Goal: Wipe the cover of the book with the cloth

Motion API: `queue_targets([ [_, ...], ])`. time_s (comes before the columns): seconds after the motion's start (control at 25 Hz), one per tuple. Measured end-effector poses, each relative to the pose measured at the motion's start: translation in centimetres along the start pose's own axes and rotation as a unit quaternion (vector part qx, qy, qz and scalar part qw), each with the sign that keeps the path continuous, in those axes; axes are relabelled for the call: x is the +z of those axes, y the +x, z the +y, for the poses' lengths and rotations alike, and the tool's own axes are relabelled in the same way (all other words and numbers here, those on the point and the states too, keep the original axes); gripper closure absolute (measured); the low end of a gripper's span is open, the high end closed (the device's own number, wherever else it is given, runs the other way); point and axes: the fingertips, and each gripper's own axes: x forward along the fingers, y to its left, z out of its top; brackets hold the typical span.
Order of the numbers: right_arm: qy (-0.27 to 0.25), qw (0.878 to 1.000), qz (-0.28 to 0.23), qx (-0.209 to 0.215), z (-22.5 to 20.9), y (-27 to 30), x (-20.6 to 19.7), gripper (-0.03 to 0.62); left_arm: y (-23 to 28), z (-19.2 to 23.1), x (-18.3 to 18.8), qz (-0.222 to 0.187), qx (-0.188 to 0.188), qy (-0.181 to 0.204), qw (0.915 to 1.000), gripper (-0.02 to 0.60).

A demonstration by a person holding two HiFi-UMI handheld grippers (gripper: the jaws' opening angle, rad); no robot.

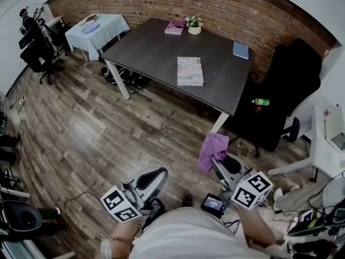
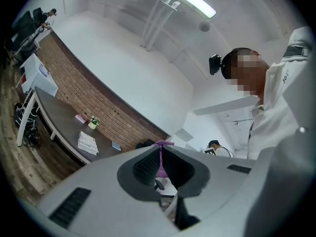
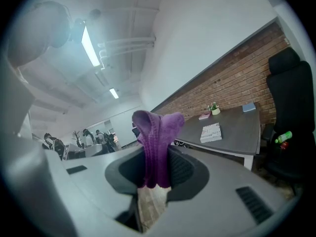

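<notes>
Carrying stage, apparently: right gripper (image 1: 220,166) pinching purple cloth (image 1: 211,150), left gripper (image 1: 153,178) pressed together, empty; next likely reaching book (image 1: 190,70) by desk's (image 1: 151,50) near edge.

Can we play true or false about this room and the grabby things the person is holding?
1. The right gripper holds a purple cloth. True.
2. The cloth is rubbing the white book. False: the book lies on the table, far from the cloth.
3. The left gripper is shut and empty. True.
4. The plant pot stands on the floor. False: it stands on the table, by the brick wall.
5. A pink book lies beside the plant pot. True.
</notes>
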Motion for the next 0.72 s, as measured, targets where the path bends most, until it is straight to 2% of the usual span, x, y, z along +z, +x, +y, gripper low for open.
queue_targets([
  [0.16, 0.016, 1.000, -0.006, -0.005, -2.1, -0.6, 0.9, 0.493, 1.6, 0.6, -0.5, 0.004, 0.025, -0.003, 0.9997, 0.572],
  [0.4, 0.049, 0.998, -0.007, 0.023, -4.1, -1.5, 1.6, 0.497, 4.3, -0.3, -1.8, 0.006, 0.019, 0.007, 0.9998, 0.574],
  [0.72, 0.027, 0.999, 0.010, 0.023, -6.9, -1.2, 1.2, 0.497, 6.4, -0.4, -3.1, 0.009, 0.011, -0.003, 0.9999, 0.574],
])
